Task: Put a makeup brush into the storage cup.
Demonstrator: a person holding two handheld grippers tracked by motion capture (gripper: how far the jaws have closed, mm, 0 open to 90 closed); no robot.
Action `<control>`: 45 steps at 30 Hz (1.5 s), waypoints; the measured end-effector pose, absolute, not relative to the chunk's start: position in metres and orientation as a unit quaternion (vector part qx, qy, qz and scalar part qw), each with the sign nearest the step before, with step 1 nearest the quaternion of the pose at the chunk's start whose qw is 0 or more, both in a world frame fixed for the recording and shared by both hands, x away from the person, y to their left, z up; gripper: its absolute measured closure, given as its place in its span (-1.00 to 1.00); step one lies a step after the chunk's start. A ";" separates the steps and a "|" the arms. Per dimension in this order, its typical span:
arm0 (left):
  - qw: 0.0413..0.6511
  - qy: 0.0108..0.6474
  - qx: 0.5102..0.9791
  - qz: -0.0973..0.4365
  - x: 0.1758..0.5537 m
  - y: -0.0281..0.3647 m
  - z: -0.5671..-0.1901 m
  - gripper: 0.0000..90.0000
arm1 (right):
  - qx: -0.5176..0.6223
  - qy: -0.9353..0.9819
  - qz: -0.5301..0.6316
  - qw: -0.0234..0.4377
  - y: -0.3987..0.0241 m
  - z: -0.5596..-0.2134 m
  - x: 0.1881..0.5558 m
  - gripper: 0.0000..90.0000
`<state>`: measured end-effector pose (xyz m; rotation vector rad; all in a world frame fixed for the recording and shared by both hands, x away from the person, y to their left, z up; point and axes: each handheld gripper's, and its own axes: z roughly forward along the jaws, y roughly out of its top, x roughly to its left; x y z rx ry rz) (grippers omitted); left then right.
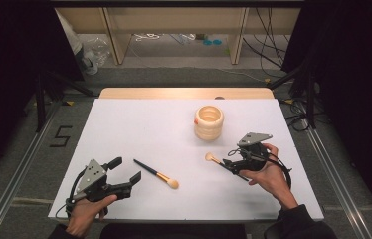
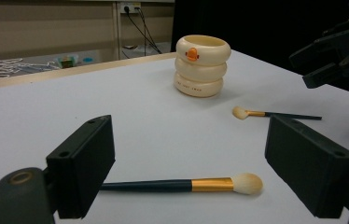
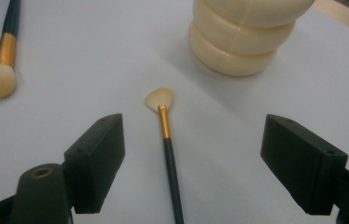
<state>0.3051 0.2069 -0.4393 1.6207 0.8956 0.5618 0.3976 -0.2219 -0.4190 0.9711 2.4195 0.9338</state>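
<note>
My left claw (image 1: 124, 175) hangs released over the worktop (image 1: 139, 124), the round-headed brush (image 1: 156, 174) just to its right, handle slanting up-left. Further right, the fan brush (image 3: 165, 140) lies flat between my right claw's (image 3: 191, 161) spread jaws, untouched, its long axis running straight along them, bristles toward the cream holder (image 1: 209, 122). The right hand is nearer it.

- White table (image 1: 124, 129) with a bare wooden strip along its far edge.
- Cream ringed holder (image 1: 208, 122) stands upright toward the far right.
- Round brush (image 1: 156, 174) lies near the front.
- Fan brush (image 1: 224, 165) lies right of it.
</note>
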 end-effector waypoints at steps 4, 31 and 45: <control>0.567 0.383 0.689 0.238 0.305 0.208 -0.439 -0.65 | 0.343 0.867 0.315 0.178 -0.220 -0.421 0.404 -0.40; 0.563 0.386 0.691 0.239 0.305 0.208 -0.440 -0.65 | 0.304 0.929 0.186 0.104 -0.202 -0.449 0.434 -0.02; 0.564 0.387 0.689 0.238 0.305 0.208 -0.440 -0.65 | 0.291 0.942 0.150 0.075 -0.191 -0.454 0.442 0.37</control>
